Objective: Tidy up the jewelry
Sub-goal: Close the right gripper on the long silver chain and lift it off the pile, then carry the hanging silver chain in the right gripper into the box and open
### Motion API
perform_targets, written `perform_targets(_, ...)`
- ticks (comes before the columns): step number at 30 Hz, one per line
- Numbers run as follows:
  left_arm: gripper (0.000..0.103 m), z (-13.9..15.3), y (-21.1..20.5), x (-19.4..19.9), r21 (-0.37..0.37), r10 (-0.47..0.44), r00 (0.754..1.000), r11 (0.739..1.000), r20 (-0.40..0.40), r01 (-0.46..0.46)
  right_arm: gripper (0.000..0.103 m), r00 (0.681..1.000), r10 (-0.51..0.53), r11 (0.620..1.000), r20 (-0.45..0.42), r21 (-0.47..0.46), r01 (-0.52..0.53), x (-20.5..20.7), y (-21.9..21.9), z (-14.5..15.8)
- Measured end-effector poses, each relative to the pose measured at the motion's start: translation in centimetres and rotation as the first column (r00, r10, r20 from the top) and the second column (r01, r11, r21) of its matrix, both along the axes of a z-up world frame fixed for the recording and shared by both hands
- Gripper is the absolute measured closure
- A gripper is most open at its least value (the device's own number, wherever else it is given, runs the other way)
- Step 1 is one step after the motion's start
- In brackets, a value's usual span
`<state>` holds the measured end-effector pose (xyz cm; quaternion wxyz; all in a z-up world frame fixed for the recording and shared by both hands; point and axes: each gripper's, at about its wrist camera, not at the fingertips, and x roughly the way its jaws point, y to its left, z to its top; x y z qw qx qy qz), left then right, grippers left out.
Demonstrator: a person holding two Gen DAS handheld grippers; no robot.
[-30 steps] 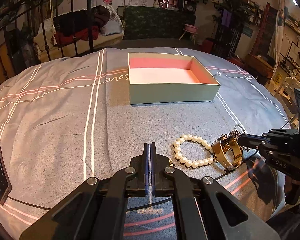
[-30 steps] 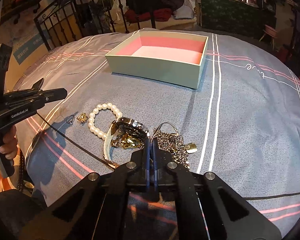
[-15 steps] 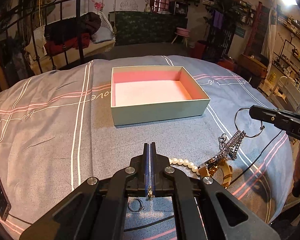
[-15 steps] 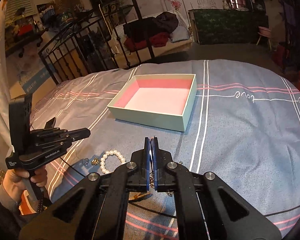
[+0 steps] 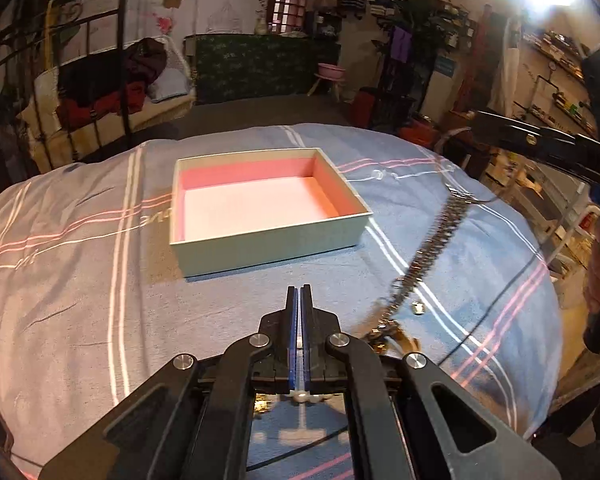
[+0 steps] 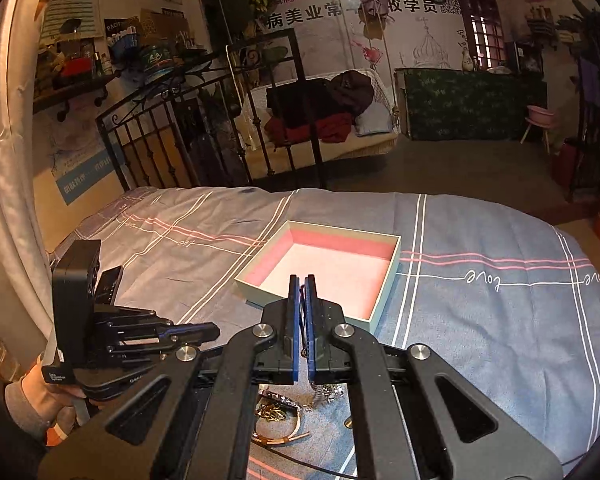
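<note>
An open pale-green box with a pink lining [image 5: 260,204] sits on the grey striped bedspread; it also shows in the right wrist view [image 6: 328,268]. My right gripper [image 6: 303,280] is shut on a thin wire loop of a silver chain necklace [image 5: 432,252], which hangs stretched from it down to the bed, right of the box. The gold watch [image 6: 276,412] lies on the bed under the right gripper. My left gripper [image 5: 299,292] is shut and empty, low in front of the box. Pearl beads [image 5: 306,397] peek out beneath it.
A dark phone [image 6: 108,286] lies on the bedspread at the left. The bed's rounded edge drops off at the right [image 5: 548,320]. A black iron railing [image 6: 204,120] and a swing seat with clothes [image 6: 320,116] stand beyond the bed.
My right gripper has risen higher with the chain, pulling it taut and lifting it off the watch. My left gripper has moved forward over the pearls, toward the box.
</note>
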<state>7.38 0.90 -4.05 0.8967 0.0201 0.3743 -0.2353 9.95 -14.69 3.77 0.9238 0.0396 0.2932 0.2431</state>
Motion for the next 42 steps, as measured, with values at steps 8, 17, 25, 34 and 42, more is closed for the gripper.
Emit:
perform_targets(8, 0.035, -1.5, -8.4, 1.3, 0.041, -0.170, 0.985, 0.985, 0.041, 0.169, 0.100, 0.999, -0.014, 1.000, -0.046, 0.009, 0.014, 0.3, -0.3, -1.6)
perform_targets(17, 0.098, -2.3, -9.5, 3.2, -0.014, -0.234, 0.972, 0.972, -0.027, 0.234, 0.100, 0.996, -0.061, 0.998, -0.062, 0.023, 0.063, 0.9, -2.2, -2.2)
perform_targets(25, 0.098, 3.1, -5.2, 2.5, -0.070, -0.148, 0.986, 0.986, 0.080, 0.153, 0.100, 0.989, -0.061, 0.998, -0.133, 0.021, 0.064, 1.9, -2.0, -5.6)
perform_targets(34, 0.098, 9.9, -4.0, 0.6, -0.162, -0.152, 0.968, 0.969, 0.201, 0.186, 0.100, 0.976, -0.013, 0.999, -0.217, -0.042, 0.004, 3.3, 0.9, -9.5)
perform_targets(42, 0.098, 16.0, -2.5, -2.0, -0.203, -0.090, 0.935, 0.965, 0.342, 0.167, 0.100, 0.965, -0.002, 0.997, -0.263, -0.069, -0.017, 4.1, 1.8, -11.9)
